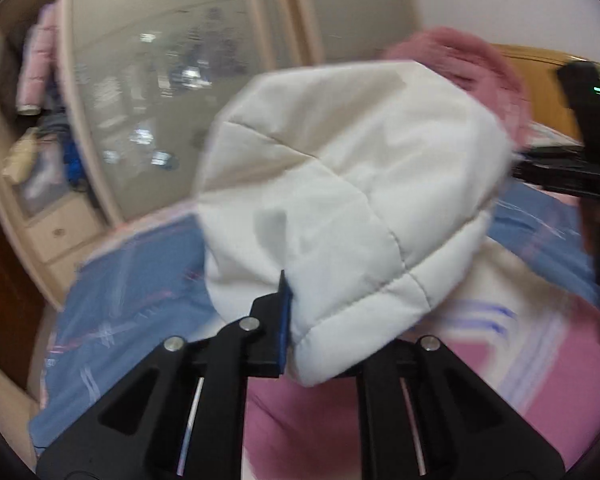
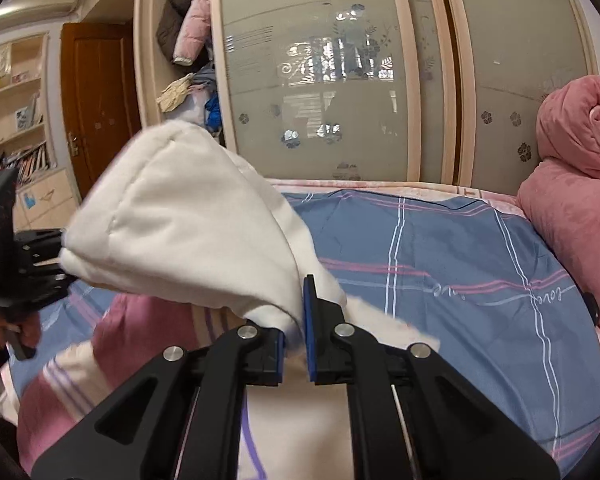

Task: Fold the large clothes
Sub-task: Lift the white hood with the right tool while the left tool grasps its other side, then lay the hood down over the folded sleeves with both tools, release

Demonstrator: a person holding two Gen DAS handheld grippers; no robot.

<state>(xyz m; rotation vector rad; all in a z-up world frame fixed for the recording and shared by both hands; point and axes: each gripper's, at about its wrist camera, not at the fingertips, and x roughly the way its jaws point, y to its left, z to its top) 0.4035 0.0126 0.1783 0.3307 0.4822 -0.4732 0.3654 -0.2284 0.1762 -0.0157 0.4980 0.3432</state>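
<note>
The left gripper is clamped on white padded cloth (one finger hidden), and the right gripper is pinched narrowly on the same cloth.

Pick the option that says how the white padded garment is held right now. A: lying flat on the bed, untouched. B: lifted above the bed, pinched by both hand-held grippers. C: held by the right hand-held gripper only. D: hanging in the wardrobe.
B: the white padded garment hangs above the bed, pinched by the right hand-held gripper and by the left hand-held gripper.
</note>
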